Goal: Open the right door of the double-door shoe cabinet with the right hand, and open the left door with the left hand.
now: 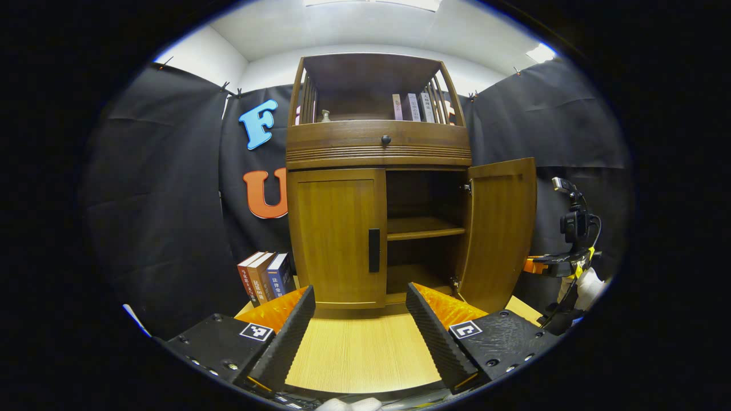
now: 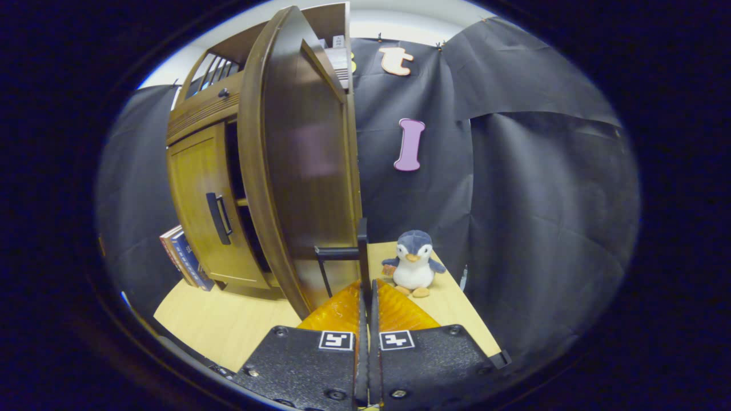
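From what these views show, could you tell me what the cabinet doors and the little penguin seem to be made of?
The left door and the open right door look like brown wood or wood veneer: grain lines and a soft sheen show. The penguin looks like plush fabric, with a fuzzy, matte surface.

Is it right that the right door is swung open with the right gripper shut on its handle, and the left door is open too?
Not quite: the left door is closed, as the left gripper view shows, with the open left gripper short of it. The right door is swung open, and the right gripper is shut on its handle.
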The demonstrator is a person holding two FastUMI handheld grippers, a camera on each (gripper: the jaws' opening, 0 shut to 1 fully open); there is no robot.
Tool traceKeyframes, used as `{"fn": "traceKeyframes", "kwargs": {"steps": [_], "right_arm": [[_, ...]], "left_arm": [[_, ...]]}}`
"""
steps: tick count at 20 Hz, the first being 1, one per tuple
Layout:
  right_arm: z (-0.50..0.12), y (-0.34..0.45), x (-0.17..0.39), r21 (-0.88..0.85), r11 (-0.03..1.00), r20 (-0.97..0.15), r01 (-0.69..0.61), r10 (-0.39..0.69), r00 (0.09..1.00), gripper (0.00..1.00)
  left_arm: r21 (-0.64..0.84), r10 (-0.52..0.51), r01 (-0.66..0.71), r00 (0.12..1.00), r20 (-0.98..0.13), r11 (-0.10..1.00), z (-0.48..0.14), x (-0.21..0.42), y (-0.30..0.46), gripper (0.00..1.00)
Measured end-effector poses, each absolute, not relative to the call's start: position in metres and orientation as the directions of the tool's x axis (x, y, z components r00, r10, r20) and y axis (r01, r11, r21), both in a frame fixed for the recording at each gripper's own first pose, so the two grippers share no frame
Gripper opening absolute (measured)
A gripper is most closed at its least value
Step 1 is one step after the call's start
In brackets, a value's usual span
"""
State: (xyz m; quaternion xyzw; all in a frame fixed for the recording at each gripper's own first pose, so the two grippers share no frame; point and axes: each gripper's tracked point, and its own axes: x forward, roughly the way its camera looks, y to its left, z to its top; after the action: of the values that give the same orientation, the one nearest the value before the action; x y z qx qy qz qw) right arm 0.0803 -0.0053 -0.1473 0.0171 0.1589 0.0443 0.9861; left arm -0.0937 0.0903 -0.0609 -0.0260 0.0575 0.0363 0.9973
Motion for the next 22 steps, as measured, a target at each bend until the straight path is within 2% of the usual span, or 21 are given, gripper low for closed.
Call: {"fn": "traceKeyframes", "kwargs": {"steps": [9, 13, 19, 22], "right_arm": [[-0.146, -0.045, 0.093, 0.029, 0.971, -0.339, -0.236, 0.232, 0.912, 0.04], [-0.145, -0.049, 0.096, -0.023, 0.945, -0.328, -0.327, 0.302, 0.895, 0.04], [-0.144, -0.051, 0.094, -0.025, 0.925, -0.34, -0.38, 0.349, 0.873, 0.04], [-0.137, -0.056, 0.083, -0.045, 0.925, -0.326, -0.376, 0.343, 0.881, 0.07]], "left_arm": [[-0.083, 0.085, -0.095, 0.99, -0.113, 0.992, -0.06, -0.059, 0.064, 0.96], [-0.087, 0.134, -0.144, 0.985, -0.112, 0.986, -0.061, -0.055, 0.065, 0.96], [-0.094, 0.162, -0.171, 0.982, -0.098, 0.981, -0.056, -0.052, 0.074, 0.96], [-0.095, 0.151, -0.16, 0.984, -0.097, 0.982, -0.056, -0.052, 0.075, 0.96]]}}
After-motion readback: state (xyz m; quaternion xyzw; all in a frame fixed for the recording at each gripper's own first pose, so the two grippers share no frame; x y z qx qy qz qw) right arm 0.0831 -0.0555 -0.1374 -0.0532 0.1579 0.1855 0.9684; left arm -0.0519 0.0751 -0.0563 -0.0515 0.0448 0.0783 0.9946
